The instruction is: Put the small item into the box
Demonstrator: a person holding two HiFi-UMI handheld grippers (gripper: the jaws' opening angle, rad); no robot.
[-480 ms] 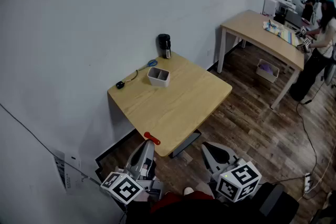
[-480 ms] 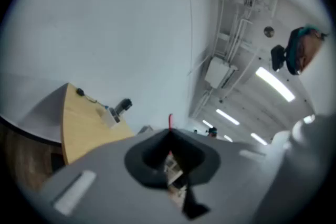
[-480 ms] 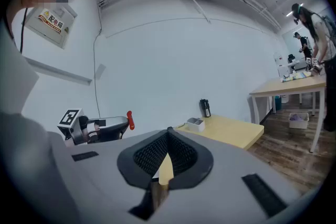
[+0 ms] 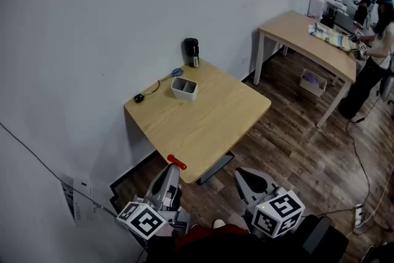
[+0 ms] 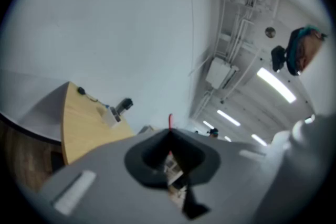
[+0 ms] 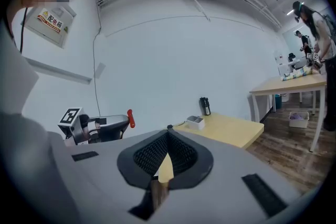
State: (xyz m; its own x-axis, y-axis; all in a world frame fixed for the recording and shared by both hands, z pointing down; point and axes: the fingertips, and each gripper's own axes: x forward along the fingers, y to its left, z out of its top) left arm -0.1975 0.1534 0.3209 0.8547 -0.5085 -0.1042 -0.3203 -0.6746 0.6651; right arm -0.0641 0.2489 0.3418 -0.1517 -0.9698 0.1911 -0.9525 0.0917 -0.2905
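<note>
A white box (image 4: 184, 89) stands near the far edge of the small wooden table (image 4: 209, 123); it also shows in the right gripper view (image 6: 195, 121). My left gripper (image 4: 175, 164) hovers at the table's near corner, jaws closed on a small red item (image 4: 177, 162), seen as a red sliver (image 5: 169, 120) past its tips. The right gripper view shows that red item (image 6: 130, 118) sticking out of the left gripper. My right gripper (image 4: 241, 173) is below the table's near edge, over the floor, shut with nothing visible in it.
A black bottle (image 4: 191, 52), a blue item (image 4: 176, 72) and a small black object with a cable (image 4: 140, 98) lie by the wall. At the back right stands a second table (image 4: 301, 31), a person (image 4: 374, 52) beside it, and a white basket (image 4: 313, 82) underneath.
The head view has shifted slightly, so the table sits a touch further left. Both grippers keep their places and stay shut.
</note>
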